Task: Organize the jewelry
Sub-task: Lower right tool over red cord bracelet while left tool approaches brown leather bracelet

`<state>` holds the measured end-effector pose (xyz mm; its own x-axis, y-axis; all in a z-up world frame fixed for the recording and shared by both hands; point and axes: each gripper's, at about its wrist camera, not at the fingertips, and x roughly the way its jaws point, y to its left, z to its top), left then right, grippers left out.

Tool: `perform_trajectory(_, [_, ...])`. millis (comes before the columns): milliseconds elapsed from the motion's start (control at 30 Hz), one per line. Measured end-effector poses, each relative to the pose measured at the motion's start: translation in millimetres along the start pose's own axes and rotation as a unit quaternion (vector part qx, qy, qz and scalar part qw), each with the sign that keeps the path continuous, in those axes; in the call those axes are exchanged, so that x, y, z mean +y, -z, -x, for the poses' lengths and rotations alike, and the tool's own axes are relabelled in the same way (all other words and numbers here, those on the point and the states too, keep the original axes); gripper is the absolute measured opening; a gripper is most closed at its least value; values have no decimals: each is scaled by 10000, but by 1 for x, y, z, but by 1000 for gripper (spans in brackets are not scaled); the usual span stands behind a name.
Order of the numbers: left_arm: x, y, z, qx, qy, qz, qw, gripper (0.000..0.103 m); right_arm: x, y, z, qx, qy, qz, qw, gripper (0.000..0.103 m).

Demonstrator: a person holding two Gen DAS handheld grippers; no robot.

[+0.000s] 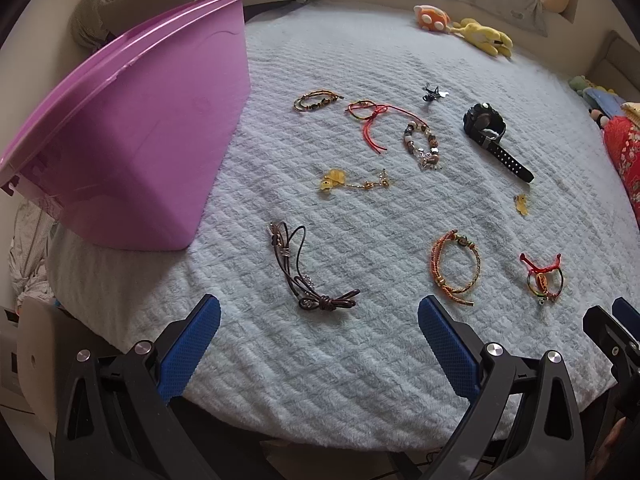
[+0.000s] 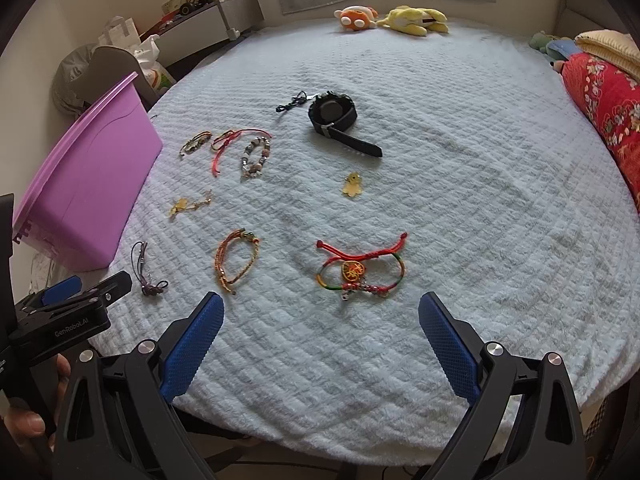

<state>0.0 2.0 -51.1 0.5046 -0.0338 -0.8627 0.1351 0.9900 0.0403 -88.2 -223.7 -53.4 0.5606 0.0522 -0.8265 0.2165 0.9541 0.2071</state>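
Jewelry lies spread on a pale blue blanket (image 1: 352,376). My left gripper (image 1: 320,320) is open just above the near edge, with a brown leather cord (image 1: 304,272) right ahead of its fingers. My right gripper (image 2: 322,316) is open too, and a red-and-green string bracelet (image 2: 360,272) lies just in front of it. Between the two lies an orange braided bracelet (image 1: 456,268). Farther off are a yellow charm chain (image 1: 352,184), a beaded bracelet (image 1: 424,144), a red cord bracelet (image 1: 372,120) and a black watch (image 1: 492,132). Neither gripper holds anything.
A purple plastic bin (image 1: 132,128) stands at the left edge of the bed, beside the brown cord. Plush toys (image 2: 396,18) lie at the far side and a red patterned cushion (image 2: 608,116) at the right. A small yellow charm (image 2: 352,186) sits mid-blanket.
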Motion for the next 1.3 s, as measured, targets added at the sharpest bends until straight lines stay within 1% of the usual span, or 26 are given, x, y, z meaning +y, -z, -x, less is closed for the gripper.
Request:
perform_trajectory(67, [-5,3,-4,10,71,-2,10000,97,-10,1,-3,31,15,-99,9999,93])
perform_trajectory(133, [-9,6,-10,102,103,-25,9999,97,-20,2,-7,58,21,-196,9998,93])
perform_trajectory(267, [-5,11,-20,279,130,82,9995,97,-33,4,-14,117,29,-291,9995,93])
perform_trajectory(467, [10,14,-34,369,-116,202,9990,97,-41,5,-31,231,19,-343,9991,93])
perform_trajectory(700, [21,16,-50,496,-223,337,9979,97,-44,6,-48,346,88,-287,9989,93])
perform_trajectory(1000, [30,18,-64,442,-281,430,9977,97,-44,4,-66,400,240,-134,9988,93])
perform_trajectory(1300, [31,18,-70,373,-128,478,9981,97,-39,-1,-80,441,356,93,9983,93])
